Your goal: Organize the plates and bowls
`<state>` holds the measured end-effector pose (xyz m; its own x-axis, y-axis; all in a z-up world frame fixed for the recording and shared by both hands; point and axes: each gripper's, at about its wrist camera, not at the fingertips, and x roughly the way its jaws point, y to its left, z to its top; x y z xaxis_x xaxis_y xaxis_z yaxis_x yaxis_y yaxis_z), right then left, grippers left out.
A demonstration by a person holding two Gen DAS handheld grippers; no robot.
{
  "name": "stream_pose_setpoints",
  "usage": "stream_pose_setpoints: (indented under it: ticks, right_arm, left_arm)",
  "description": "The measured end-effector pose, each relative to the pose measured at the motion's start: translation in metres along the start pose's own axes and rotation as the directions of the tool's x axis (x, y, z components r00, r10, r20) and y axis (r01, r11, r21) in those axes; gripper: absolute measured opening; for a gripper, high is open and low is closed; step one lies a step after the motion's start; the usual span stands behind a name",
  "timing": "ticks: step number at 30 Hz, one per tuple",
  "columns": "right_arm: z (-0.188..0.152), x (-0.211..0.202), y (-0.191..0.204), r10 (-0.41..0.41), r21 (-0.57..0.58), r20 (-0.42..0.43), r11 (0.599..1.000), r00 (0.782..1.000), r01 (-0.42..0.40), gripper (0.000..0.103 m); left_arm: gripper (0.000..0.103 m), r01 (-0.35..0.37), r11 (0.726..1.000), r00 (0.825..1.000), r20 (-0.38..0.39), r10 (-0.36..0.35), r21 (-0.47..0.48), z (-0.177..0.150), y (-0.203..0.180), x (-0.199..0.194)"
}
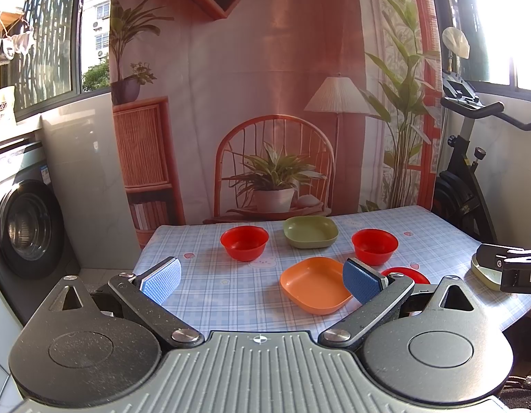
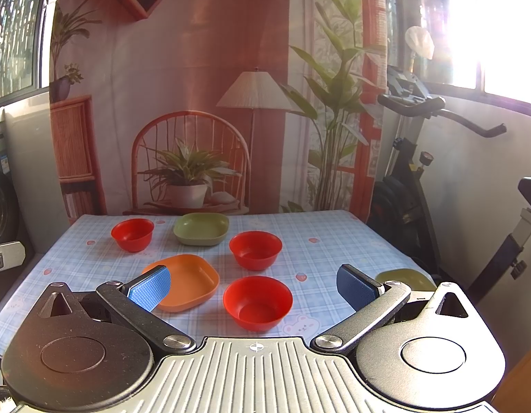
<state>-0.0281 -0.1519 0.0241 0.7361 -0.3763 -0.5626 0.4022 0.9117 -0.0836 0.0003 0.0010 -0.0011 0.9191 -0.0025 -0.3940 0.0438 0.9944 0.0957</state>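
Both claws spread apart, empty; right claw [image 2: 253, 287] should straddle near red bowl [image 2: 258, 301] rim squarely; nest into centre bowl [image 2: 255, 250].

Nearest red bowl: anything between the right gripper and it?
Nothing visible. The nearest red bowl sits just ahead of the open right gripper, on bare tablecloth; the orange plate lies off to its left.

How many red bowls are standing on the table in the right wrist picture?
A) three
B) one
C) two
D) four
A: one red bowl stands at the back left, a second in the middle, and a third nearest the camera, all on the checked tablecloth.
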Motion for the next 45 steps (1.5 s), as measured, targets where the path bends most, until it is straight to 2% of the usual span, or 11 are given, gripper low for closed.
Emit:
stream_pose_setpoints:
  ticks: [45]
  right_arm:
    - [0.0,0.0001,0.0002,0.0,0.001,-0.002,1.0,1.0,0.0,0.103]
  left_arm:
    - [0.101,0.002,1.0,1.0,-0.003,-0.002,-0.003,0.0032,0.0002,-0.0013]
